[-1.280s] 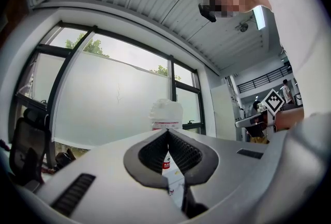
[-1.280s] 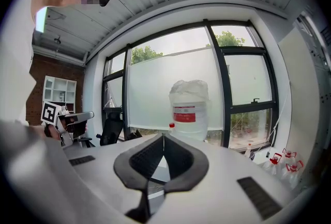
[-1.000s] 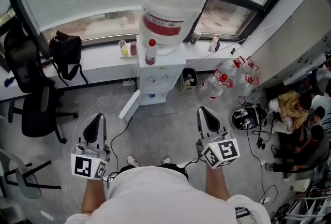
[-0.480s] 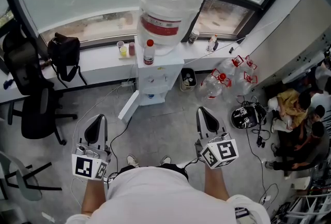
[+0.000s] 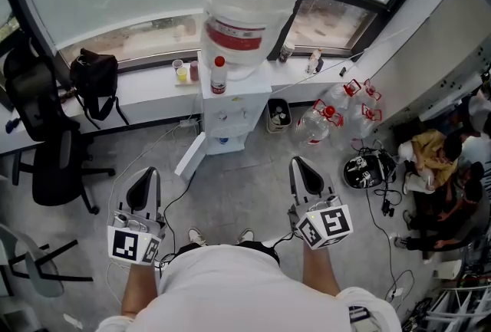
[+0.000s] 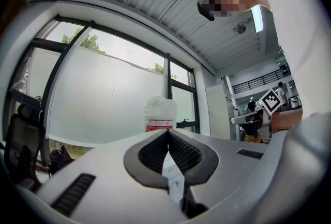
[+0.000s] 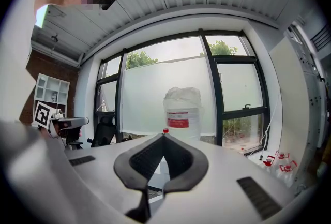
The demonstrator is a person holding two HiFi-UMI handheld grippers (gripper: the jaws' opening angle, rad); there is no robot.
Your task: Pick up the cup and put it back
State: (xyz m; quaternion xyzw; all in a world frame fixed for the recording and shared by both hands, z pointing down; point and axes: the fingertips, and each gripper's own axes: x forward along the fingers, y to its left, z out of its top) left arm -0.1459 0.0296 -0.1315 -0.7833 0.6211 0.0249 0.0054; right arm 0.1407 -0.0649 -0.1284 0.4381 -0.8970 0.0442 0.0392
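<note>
Three small cups (image 5: 184, 73) stand on the white window ledge just left of the water dispenser (image 5: 230, 112); one holds yellow liquid. The dispenser carries a large plastic-wrapped jug (image 5: 247, 12), also seen ahead as a jug (image 6: 160, 114) in the left gripper view and a jug (image 7: 182, 109) in the right gripper view. My left gripper (image 5: 143, 183) and right gripper (image 5: 305, 169) hover over the floor well short of the ledge, side by side. Both are shut with nothing between the jaws, left gripper (image 6: 167, 132), right gripper (image 7: 163, 137).
A red-capped bottle (image 5: 219, 77) stands on the dispenser top. A black bag (image 5: 96, 77) sits on the ledge and a black office chair (image 5: 46, 162) stands at left. Empty water jugs (image 5: 330, 119), a helmet (image 5: 367, 173), floor cables and seated people (image 5: 441, 169) are at right.
The head view has drifted slightly, so the dispenser sits a little further left. Both grippers stay where they were, still shut.
</note>
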